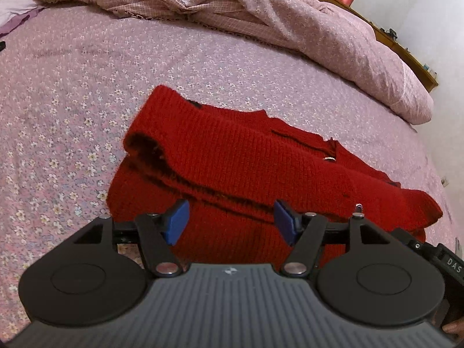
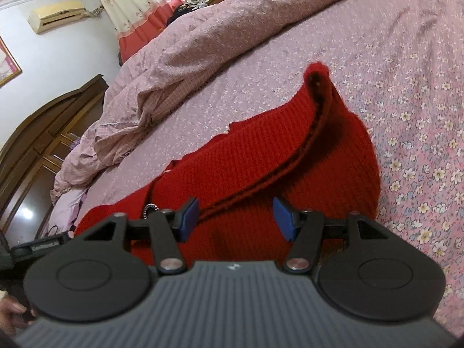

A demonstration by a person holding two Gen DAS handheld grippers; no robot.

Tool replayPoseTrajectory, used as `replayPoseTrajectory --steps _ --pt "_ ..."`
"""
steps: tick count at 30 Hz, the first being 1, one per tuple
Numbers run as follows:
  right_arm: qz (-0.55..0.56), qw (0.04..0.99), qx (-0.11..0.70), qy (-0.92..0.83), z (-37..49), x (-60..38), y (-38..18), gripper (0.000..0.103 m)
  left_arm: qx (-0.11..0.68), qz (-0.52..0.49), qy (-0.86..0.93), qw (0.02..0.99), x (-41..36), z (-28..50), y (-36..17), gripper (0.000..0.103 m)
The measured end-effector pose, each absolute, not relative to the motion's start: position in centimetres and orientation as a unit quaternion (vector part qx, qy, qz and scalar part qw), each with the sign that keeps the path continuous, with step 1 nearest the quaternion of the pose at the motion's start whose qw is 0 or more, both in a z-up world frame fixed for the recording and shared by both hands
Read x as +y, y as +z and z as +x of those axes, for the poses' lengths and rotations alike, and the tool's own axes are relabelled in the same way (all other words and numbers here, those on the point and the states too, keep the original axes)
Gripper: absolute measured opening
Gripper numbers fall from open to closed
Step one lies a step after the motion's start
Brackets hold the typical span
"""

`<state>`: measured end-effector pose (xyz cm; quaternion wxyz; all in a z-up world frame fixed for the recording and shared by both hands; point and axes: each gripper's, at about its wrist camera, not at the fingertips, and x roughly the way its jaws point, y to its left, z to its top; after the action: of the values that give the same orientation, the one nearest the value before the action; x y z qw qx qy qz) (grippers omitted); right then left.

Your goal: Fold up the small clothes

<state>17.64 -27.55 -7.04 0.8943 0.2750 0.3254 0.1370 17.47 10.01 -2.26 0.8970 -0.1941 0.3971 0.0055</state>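
A red knitted cardigan point(image 1: 237, 156) lies on the flowered bedsheet point(image 1: 72, 92), with one layer folded over another and a small button showing on its front. My left gripper point(image 1: 230, 221) hovers over its near edge, blue pads point(image 1: 177, 221) apart and nothing between them. In the right wrist view the same cardigan point(image 2: 261, 156) lies with a folded seam running diagonally. My right gripper point(image 2: 236, 217) stands open over its near part, the blue pads point(image 2: 282, 220) not pressing on the knit.
A rumpled pink quilt point(image 1: 290, 23) lies bunched along the far side of the bed. The wooden headboard point(image 1: 406, 49) and a white wall lie beyond it. A dark wooden wardrobe point(image 2: 43, 145), a curtain and an air conditioner point(image 2: 55, 14) appear in the right wrist view.
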Motion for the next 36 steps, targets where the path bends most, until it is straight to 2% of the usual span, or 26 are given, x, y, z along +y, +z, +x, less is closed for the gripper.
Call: replayPoseTrajectory --steps 14,29,36 --pt "0.322 0.887 0.301 0.136 18.0 -28.3 -6.9 0.06 0.378 -0.247 0.004 0.892 11.3 18.7 -2.7 0.07" --pt "0.333 0.887 0.289 0.136 18.6 -28.4 -7.6 0.06 0.377 -0.262 0.01 0.888 11.4 19.5 -3.1 0.07" --pt "0.311 0.896 0.288 0.13 18.0 -27.9 -7.5 0.058 0.395 -0.315 -0.026 0.863 11.6 19.6 -3.5 0.07"
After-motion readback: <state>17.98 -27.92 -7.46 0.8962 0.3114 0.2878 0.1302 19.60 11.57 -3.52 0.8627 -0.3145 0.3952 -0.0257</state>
